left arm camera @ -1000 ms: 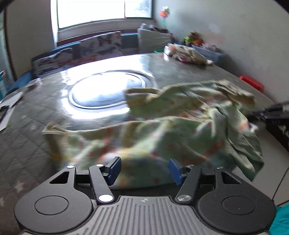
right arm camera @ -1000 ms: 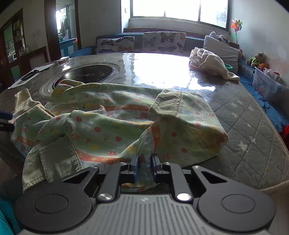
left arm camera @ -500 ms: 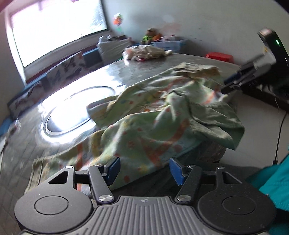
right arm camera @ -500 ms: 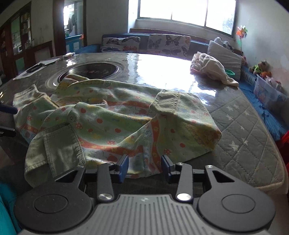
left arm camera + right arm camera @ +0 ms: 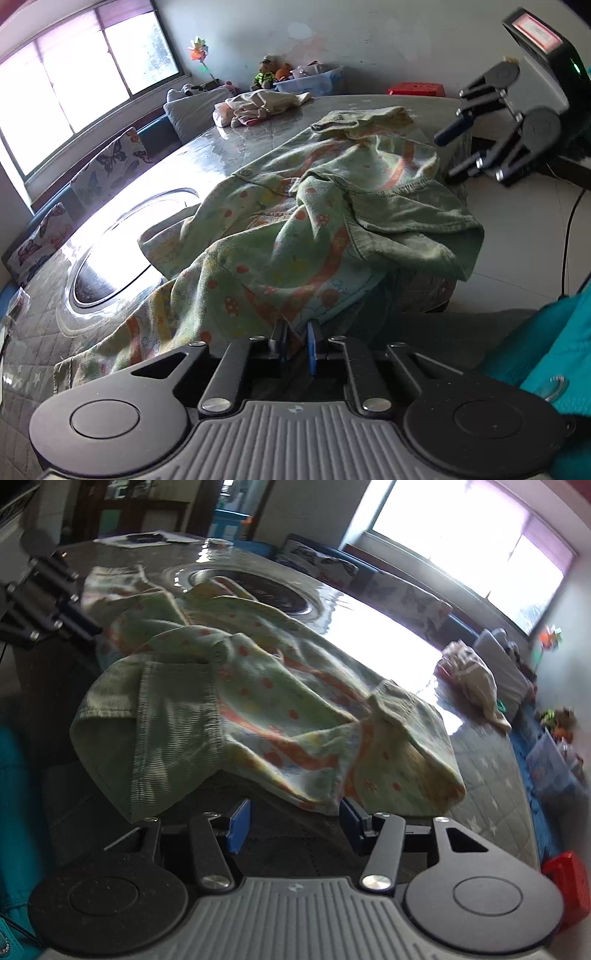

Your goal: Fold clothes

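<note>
Fingers of the left gripper (image 5: 295, 341) have just closed, pinching the garment (image 5: 314, 229) hem at the desk (image 5: 37, 332) edge, while the right gripper (image 5: 291, 821) has just been opening, nothing clamped, garment edge just above; only the left view shows the other's spread fingers (image 5: 454, 127).

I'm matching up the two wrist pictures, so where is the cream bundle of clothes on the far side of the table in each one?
Left wrist: cream bundle upper middle, behind the green garment.
Right wrist: cream bundle at right, past the green garment.
Shared landmark: round inset in the table.
</note>
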A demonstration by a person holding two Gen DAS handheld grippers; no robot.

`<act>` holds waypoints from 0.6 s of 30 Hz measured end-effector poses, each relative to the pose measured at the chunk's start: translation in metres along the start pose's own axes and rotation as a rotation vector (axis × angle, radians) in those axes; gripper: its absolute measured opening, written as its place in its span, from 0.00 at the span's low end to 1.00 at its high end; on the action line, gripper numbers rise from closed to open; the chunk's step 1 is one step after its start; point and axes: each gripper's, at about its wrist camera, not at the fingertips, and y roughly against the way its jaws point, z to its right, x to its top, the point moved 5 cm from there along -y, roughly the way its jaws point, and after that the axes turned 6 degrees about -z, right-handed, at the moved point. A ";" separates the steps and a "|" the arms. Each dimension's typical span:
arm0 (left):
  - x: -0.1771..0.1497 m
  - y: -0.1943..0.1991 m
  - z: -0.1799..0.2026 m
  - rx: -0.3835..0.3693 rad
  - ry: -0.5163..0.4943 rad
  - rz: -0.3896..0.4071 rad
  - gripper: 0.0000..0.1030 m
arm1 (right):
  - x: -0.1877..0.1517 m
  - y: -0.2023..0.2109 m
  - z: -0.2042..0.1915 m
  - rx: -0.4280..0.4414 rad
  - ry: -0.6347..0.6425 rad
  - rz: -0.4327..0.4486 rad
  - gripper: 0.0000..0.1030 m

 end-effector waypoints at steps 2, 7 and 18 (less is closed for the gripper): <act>0.002 0.001 -0.003 -0.003 0.017 0.002 0.10 | 0.004 -0.001 -0.007 -0.012 0.049 0.021 0.52; 0.007 0.002 -0.012 -0.014 0.067 0.016 0.09 | 0.018 0.000 -0.013 -0.011 0.087 0.067 0.49; 0.039 -0.003 -0.053 0.029 0.177 0.090 0.09 | 0.055 -0.013 0.009 0.007 -0.046 0.118 0.49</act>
